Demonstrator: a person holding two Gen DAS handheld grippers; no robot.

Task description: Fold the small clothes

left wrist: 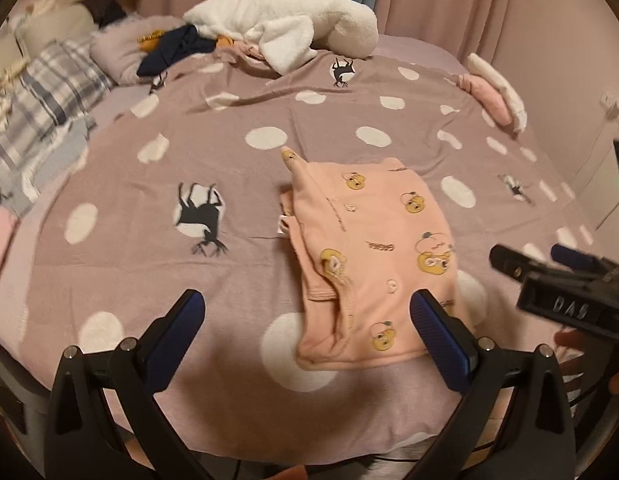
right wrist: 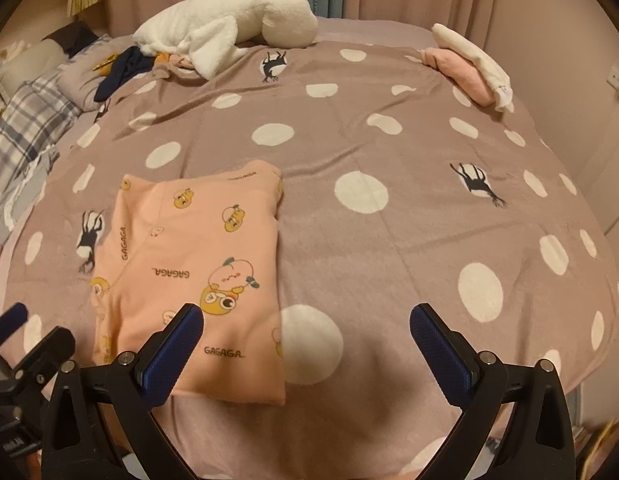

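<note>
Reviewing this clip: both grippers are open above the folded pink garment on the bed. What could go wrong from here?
1. A loose flap and label stick out of the folded pink cartoon-print garment on its left side; moving it could undo the fold.
2. The open left gripper and right gripper hang close to each other and could collide.

Left gripper (left wrist: pixel 307 312): black plastic frame, two angled arms, each ending in a ribbed blue pad (left wrist: pixel 437 336). Silver screw heads (left wrist: pixel 127 345) at the arm pivots (four visible per unit). Right gripper (right wrist: pixel 305 326): identical build. White raised lettering "DAS" (left wrist: pixel 570 308) on the right unit's black side block.
</note>
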